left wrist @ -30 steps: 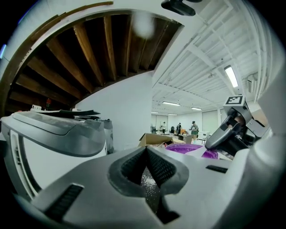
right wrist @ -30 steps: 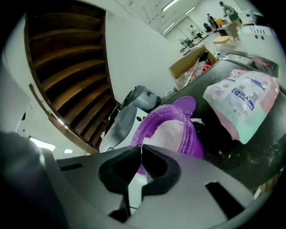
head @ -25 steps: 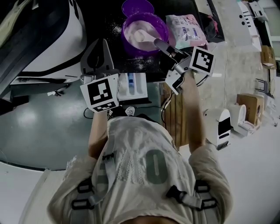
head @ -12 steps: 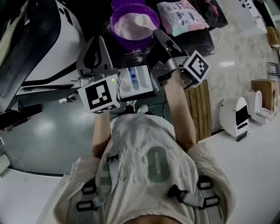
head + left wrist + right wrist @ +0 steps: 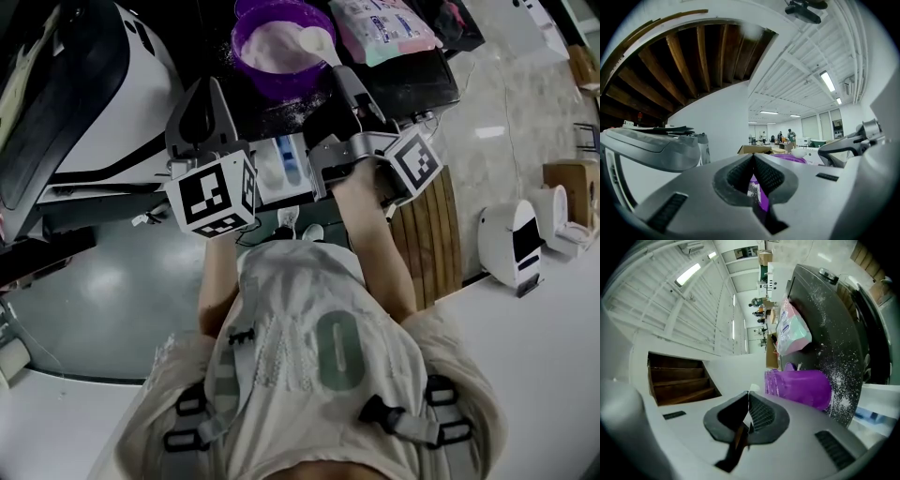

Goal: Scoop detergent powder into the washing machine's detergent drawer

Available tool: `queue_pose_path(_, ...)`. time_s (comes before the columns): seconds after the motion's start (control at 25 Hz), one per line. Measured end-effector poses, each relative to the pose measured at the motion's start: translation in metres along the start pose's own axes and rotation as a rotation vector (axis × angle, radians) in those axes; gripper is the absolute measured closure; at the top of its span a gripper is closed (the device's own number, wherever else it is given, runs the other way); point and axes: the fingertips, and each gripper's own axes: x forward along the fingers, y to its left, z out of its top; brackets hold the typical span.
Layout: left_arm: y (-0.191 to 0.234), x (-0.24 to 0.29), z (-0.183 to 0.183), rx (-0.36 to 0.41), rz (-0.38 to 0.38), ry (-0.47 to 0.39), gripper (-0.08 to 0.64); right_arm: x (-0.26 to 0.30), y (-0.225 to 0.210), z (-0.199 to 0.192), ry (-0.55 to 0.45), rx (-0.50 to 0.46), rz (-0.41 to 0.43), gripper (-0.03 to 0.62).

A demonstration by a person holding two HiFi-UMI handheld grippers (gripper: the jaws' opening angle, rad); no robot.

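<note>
A purple bowl [image 5: 255,58] of white detergent powder stands on the dark machine top, with powder spilled around it. My right gripper [image 5: 336,75] is shut on the handle of a white scoop [image 5: 316,42], whose bowl sits over the purple bowl's right rim with powder in it. In the right gripper view the handle shows as a thin white edge between the shut jaws [image 5: 749,401], and the purple bowl [image 5: 799,387] lies just ahead. The open detergent drawer [image 5: 281,169], white with a blue compartment, sits below the bowl. My left gripper [image 5: 206,89] is shut and empty, left of the drawer.
A pink and teal detergent bag [image 5: 380,28] lies right of the bowl. The white washing machine body [image 5: 103,84] fills the left. A wooden slatted stand [image 5: 427,234] and a small white device [image 5: 511,248] stand on the floor at right. The person's torso hides the lower middle.
The scoop has risen out of the powder and moved to the bowl's right rim. My right gripper has shifted left, closer to the drawer. The left gripper has barely moved.
</note>
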Motion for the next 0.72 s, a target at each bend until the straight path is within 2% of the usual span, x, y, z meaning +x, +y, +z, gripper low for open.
queue_pose_path(0.48,-0.007,-0.048,-0.013,0.003,0.019,0.021,0.540,-0.056,-0.001,-0.017,0.017,0.011,0.013,0.581)
queue_pose_path(0.72,-0.003,-0.078,-0.023,0.001,0.043,0.038,0.540,-0.095,-0.020,-0.035,0.055,0.025,-0.007,0.582)
